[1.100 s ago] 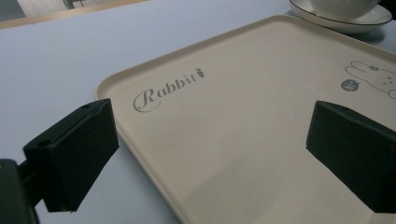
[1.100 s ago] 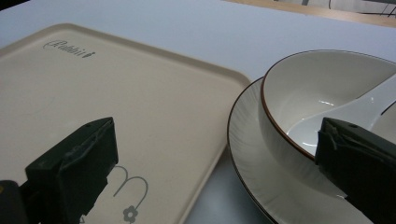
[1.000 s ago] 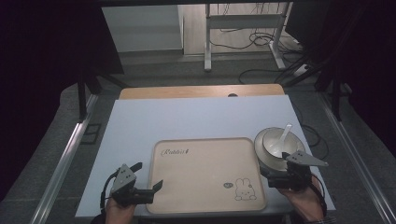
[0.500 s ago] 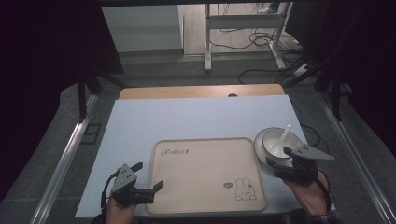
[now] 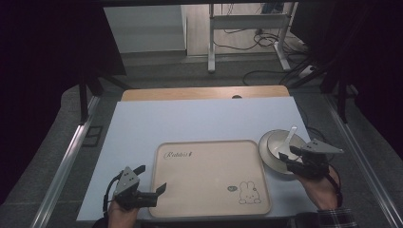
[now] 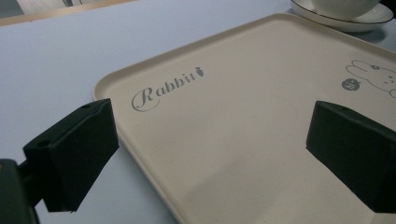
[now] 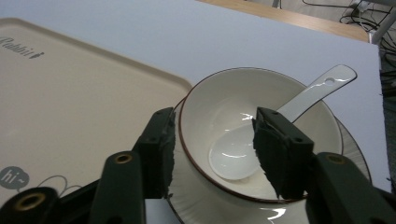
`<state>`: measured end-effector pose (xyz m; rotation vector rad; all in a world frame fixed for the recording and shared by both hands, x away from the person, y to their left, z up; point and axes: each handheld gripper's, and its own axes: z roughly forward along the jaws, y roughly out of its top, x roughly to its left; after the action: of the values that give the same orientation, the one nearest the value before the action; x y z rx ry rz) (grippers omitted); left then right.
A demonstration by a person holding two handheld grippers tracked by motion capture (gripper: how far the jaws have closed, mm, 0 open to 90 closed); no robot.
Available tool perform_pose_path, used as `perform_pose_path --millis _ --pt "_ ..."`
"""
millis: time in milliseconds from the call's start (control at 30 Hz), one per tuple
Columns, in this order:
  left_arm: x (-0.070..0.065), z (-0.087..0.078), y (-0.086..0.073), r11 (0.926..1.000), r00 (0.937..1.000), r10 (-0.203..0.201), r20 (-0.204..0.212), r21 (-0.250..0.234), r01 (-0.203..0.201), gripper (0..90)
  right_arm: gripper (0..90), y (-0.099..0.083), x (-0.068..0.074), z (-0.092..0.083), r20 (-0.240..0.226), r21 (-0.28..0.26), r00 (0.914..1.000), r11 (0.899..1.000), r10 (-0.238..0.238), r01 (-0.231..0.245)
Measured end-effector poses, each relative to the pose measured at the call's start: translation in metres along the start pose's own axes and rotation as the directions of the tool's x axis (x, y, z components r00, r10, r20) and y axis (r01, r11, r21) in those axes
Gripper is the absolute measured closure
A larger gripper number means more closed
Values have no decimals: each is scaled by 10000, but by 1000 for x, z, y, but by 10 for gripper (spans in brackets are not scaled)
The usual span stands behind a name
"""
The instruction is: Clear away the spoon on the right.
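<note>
"Rabbit" [image 6: 167,87]: grey script on beige tray [image 6: 243,140], carrot mark at word's end; lies ahead of left gripper [image 6: 210,149], between its jaws and nearer its left jaw. "hi~" [image 7: 10,178]: white letters in dark speech bubble beside rabbit drawing [image 5: 249,192] on same tray, just left of right gripper [image 7: 212,149]. No other text readable.
</note>
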<state>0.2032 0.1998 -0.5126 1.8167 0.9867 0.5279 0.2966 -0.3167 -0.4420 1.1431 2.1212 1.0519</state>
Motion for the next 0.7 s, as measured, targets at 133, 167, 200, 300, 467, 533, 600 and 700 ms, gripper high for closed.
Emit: perform_pose_path --millis 133,167,200,300,467,533,600,700 --pt "0 1 0 10000 10000 -15 13 5 15 22 600 4 -6 1 21 147 10000 9999 -35 34" --pt "0 1 0 10000 10000 -15 13 5 15 22 600 4 -6 1 21 147 10000 9999 -35 34" --pt "0 1 0 10000 10000 -16 15 -4 16 22 648 6 -10 2 55 223 10000 9997 -21 20" --pt "0 1 0 10000 10000 -8 16 6 8 22 709 8 -16 3 84 297 9999 9995 72 -75" --pt "1 1 0 10000 10000 0 17 17 0 22 897 10 -33 7 301 537 9990 9980 317 -333" --pt "0 1 0 10000 10000 8 14 23 -8 22 900 10 -40 8 345 569 9983 9972 474 -493" --pt "1 1 0 10000 10000 0 11 26 0 22 900 10 -46 9 479 586 9971 9964 586 -614" --pt "1 2 0 10000 10000 -9 14 32 9 22 900 11 -53 10 588 571 9955 9954 740 -774"
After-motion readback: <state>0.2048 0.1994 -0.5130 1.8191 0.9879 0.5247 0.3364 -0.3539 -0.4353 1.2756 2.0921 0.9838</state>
